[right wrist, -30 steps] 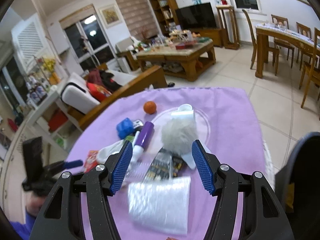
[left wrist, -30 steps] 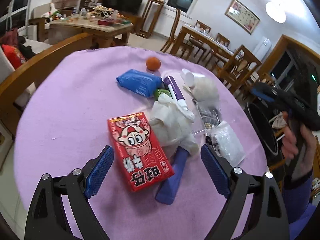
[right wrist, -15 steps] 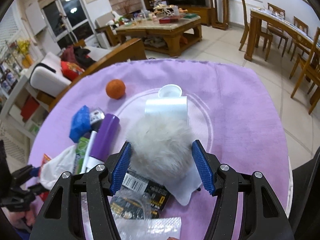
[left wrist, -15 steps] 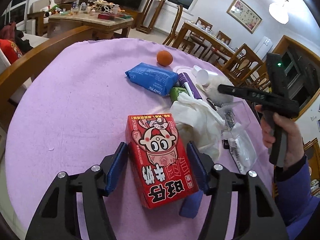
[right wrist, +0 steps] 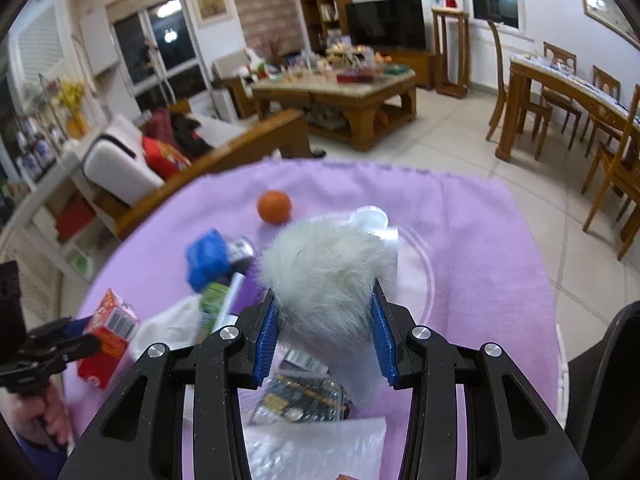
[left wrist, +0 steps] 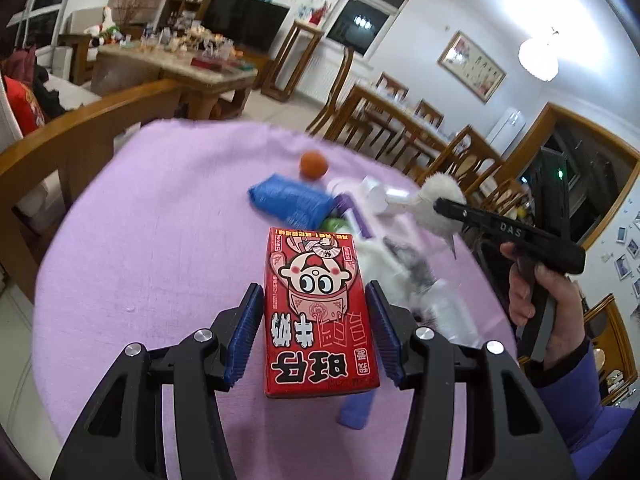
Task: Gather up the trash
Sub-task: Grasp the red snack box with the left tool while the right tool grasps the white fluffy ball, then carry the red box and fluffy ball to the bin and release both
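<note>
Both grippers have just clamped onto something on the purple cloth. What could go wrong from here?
1. The right gripper, whose jaws have just been closing, grips only soft fur on the white fluffy ball; it may slip out when lifted.
2. The left gripper, also just closing, holds the red carton by its sides; squeezing harder may crush it.

— What colours are in front of me?
— My red carton (left wrist: 318,312) with its cartoon face, a white fluffy pompom (right wrist: 326,276), an orange ball (right wrist: 274,207), a blue packet (left wrist: 289,200), all on lilac cloth (left wrist: 160,216).
</note>
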Motion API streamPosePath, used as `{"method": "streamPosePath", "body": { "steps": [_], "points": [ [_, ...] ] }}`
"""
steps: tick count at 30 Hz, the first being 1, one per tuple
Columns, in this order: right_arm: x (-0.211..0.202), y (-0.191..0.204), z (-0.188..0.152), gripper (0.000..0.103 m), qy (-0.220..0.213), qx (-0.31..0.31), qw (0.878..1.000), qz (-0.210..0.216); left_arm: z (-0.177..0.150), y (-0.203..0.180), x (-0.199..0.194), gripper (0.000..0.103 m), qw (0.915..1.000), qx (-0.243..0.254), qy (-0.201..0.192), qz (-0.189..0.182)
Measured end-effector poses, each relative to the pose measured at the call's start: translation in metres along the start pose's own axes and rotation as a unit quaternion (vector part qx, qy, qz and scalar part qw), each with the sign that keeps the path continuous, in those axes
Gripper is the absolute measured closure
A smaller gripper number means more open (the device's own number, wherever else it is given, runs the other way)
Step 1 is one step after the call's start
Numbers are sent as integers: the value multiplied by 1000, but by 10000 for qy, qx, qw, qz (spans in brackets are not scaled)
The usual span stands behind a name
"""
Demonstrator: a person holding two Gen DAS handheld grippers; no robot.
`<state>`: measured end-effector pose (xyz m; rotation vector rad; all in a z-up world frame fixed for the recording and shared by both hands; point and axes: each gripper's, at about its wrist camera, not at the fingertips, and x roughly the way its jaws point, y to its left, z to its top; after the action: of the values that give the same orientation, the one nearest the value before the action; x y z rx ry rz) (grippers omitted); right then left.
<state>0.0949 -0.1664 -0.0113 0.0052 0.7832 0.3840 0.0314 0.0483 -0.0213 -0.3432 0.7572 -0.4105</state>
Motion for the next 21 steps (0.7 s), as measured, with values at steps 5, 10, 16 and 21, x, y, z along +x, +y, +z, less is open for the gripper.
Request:
{"method": "streamPosePath", "body": {
  "steps": [5,10,16,21],
  "points": [
    [-50,-4,-4,62,-346,137,9987,340,9,-22,-17,51,9991,99,-311,-275],
    [-99,-10,-16,62,-642,222,9959,590,19,-53,-19,51,9971,202,-437,-587],
    [-160,-47,-32,62,-1058,468,9913,624,31,-108,-4,51,9931,510,-426,-970],
    [-204,-102,-53,62,-1359,848,9861,445,33,-162,21,51,9877,809,-292,-1307]
  ]
}}
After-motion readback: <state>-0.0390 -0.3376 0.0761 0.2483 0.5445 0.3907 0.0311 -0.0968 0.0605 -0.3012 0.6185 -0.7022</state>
